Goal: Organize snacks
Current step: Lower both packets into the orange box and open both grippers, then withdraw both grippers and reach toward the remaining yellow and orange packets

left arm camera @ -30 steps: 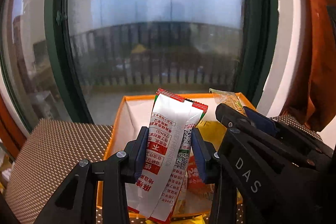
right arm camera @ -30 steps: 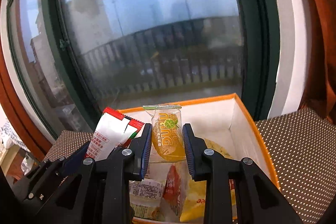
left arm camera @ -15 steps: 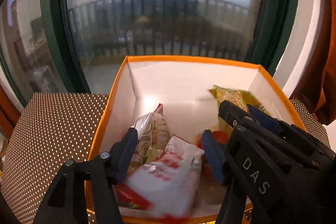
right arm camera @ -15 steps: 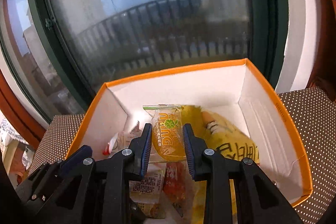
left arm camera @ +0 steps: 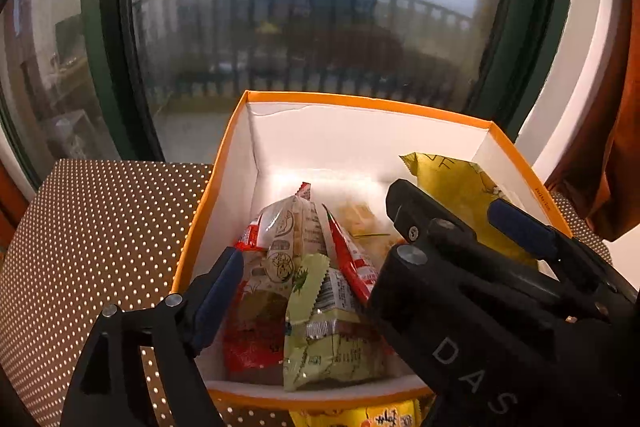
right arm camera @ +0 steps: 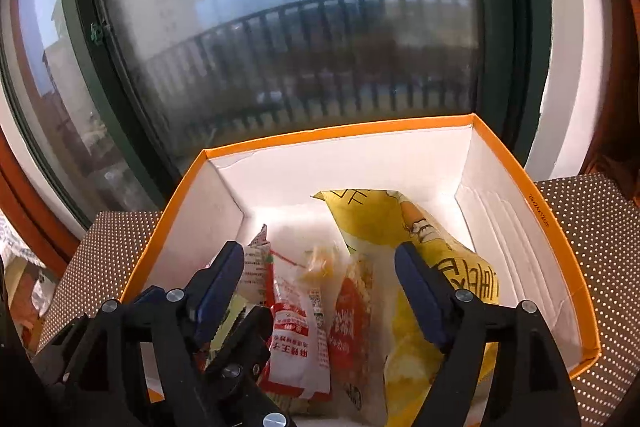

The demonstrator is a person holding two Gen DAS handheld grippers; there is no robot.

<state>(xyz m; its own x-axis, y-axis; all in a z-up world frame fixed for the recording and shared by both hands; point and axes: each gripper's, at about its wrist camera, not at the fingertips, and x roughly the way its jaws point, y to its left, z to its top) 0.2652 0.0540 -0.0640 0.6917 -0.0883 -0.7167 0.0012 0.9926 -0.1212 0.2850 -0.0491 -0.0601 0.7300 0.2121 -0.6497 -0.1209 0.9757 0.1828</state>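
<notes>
Orange-rimmed, white inside, the box [right arm camera: 516, 187] holds the snacks in a loose heap. A big yellow bag [right arm camera: 404, 223] with black Chinese characters lies along the right wall, its long axis running from the near side up toward the far right corner. Left of it a red-and-white sachet [right arm camera: 296, 339] with red Chinese print points away toward the far wall, beside a red packet [right arm camera: 348, 311]. In the left wrist view a pale green wrapper [left arm camera: 320, 327] lies near the front wall. Both hand-held grippers hover over the box: the left [left arm camera: 304, 291] spread wide and holding nothing, the right [right arm camera: 320, 287] likewise, its body lettered "DAS". The box sits on a brown dotted worktop [left arm camera: 100, 227] before a window [right arm camera: 280, 27].
</notes>
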